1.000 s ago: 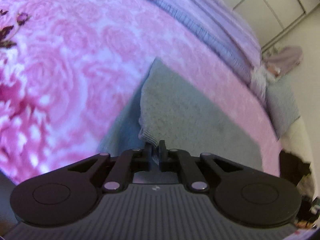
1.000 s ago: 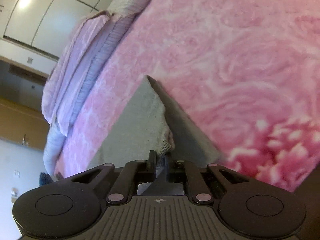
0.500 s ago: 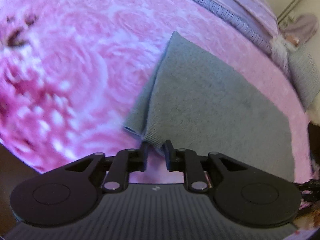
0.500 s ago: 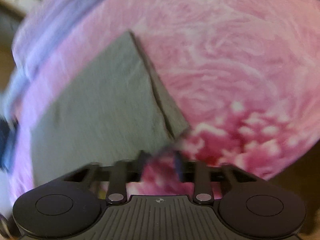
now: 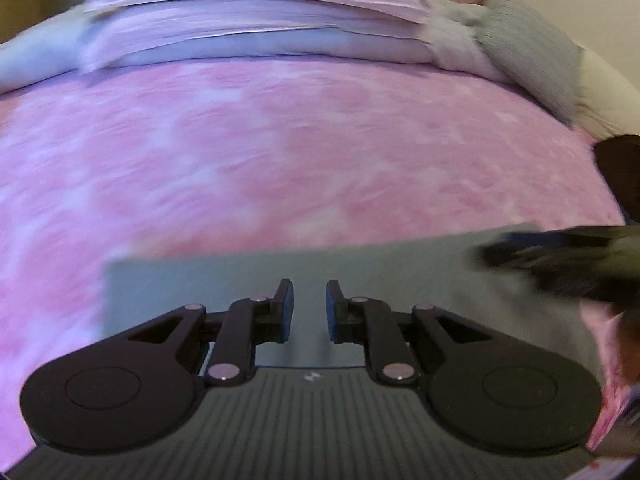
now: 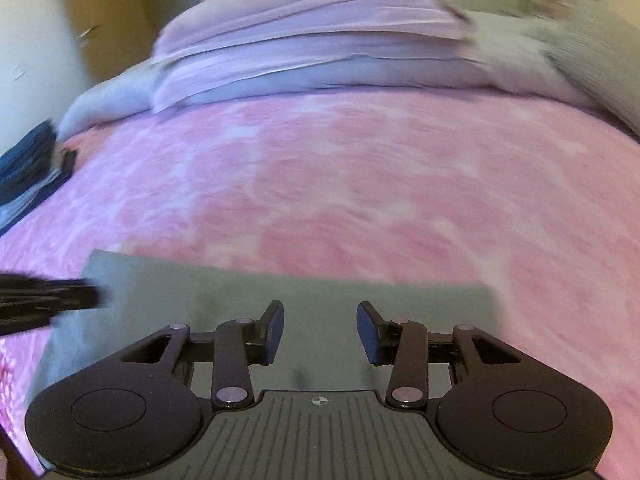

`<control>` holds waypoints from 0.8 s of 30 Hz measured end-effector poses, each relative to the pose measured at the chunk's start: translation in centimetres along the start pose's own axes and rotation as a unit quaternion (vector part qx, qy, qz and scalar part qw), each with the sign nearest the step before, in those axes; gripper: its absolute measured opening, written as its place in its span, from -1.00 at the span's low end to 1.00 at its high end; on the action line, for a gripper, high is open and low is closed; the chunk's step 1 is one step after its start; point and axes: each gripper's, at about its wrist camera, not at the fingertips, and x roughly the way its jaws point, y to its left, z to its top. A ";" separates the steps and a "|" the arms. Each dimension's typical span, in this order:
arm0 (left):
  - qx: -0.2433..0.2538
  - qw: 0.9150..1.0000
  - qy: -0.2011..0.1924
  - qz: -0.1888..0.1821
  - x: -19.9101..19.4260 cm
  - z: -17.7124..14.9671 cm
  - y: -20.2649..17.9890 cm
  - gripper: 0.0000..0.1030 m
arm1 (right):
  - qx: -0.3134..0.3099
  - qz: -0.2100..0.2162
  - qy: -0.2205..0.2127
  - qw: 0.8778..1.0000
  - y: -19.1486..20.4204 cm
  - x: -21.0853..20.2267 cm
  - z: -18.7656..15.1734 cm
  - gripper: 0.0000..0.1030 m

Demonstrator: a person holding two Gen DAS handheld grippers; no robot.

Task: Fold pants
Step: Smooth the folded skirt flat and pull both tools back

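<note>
The grey pants [image 5: 248, 280] lie flat as a folded rectangle on the pink flowered blanket [image 5: 304, 152], close under both cameras. My left gripper [image 5: 309, 305] hovers over their near part, open a little, with nothing between its pads. In the right wrist view the same pants [image 6: 312, 292] stretch across the lower frame. Over them my right gripper [image 6: 320, 330] stands open wider, also with nothing in it. Each gripper shows in the other's view as a blurred dark shape: the right gripper [image 5: 560, 258] at the right, the left gripper [image 6: 44, 300] at the left.
Folded lilac bedding [image 6: 312, 52] is piled along the far side of the bed. A grey pillow [image 5: 528, 52] lies at the far right. A stack of dark blue clothes [image 6: 28, 172] sits at the bed's left edge. Pale walls and cupboard doors stand behind.
Both grippers have let go of the pants' corners and opened. Each has rolled level and swung across the bed. The pants now lie flat and folded.
</note>
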 end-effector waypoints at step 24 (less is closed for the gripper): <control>-0.031 0.988 0.117 0.099 -7.6 -11.7 0.5 -0.72 | -0.002 -0.060 0.106 0.993 1.5 -7.3 -11.3 -0.18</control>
